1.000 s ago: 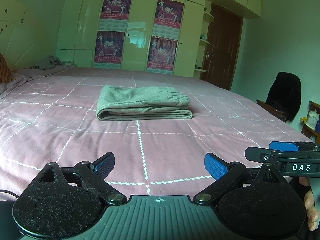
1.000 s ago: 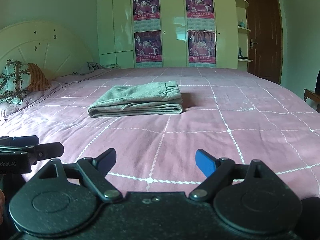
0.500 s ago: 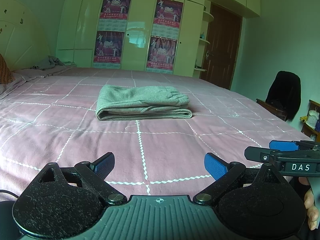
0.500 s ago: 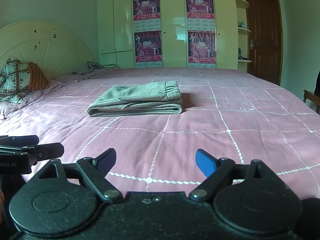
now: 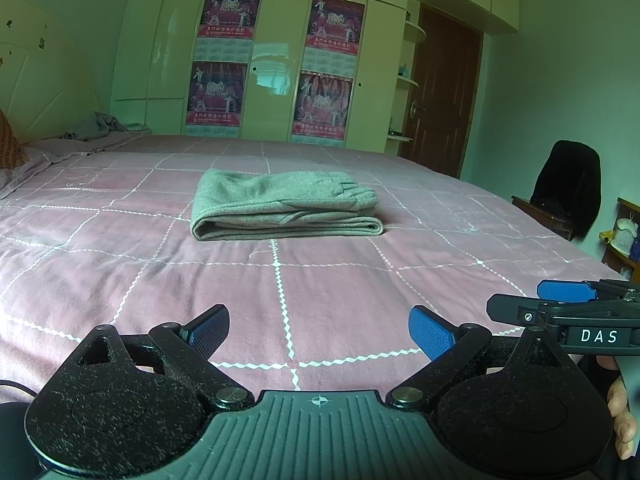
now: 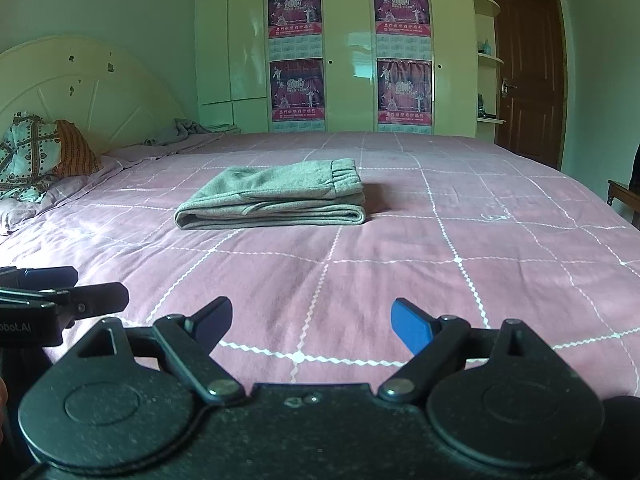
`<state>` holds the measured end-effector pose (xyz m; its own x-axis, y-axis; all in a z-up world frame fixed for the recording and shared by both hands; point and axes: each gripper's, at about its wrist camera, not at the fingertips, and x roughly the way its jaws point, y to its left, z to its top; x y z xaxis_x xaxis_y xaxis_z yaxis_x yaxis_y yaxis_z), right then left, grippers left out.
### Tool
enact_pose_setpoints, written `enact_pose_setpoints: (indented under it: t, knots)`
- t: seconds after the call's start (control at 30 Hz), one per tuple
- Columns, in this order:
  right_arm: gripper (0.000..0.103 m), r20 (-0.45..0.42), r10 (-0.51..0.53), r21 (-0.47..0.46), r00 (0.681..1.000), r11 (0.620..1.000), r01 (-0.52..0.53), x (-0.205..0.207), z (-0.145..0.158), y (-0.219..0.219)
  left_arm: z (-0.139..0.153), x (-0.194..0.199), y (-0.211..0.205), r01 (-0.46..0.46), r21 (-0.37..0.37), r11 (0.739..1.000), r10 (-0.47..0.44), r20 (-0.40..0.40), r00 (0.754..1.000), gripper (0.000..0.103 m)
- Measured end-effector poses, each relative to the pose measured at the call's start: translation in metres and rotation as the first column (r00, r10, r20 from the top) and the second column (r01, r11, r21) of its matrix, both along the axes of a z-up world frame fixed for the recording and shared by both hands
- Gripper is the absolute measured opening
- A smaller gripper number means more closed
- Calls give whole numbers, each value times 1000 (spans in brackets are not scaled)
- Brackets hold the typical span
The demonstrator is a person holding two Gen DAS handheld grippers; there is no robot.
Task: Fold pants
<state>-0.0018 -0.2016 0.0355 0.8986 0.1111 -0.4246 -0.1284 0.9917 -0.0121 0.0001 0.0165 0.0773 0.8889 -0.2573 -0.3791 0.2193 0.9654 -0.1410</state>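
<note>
Left gripper [image 5: 318, 330]: jaws wide, holding nothing, low over the pink bedspread [image 5: 120, 280]. Grey pants [image 5: 286, 210] lie well ahead of it, apart from both tools, stacked in 1 compact rectangle, waistband to the right. Right gripper [image 6: 312, 322]: jaws wide, nothing held, just beside the left. Judgement: folding looks complete; at most a tidy-up remains.

Right claw [image 5: 568, 300] cut by frame edge; poster [image 6: 295, 8] text unreadable.
</note>
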Motion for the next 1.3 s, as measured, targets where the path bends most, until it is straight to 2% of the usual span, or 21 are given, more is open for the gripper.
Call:
enact_pose_setpoints:
  t: [1.3]
  knots:
    - [87,4,1,-2,1000,1000,-1,0,1,-10,0,0,0,2,3,1000,-2,10,1000,96]
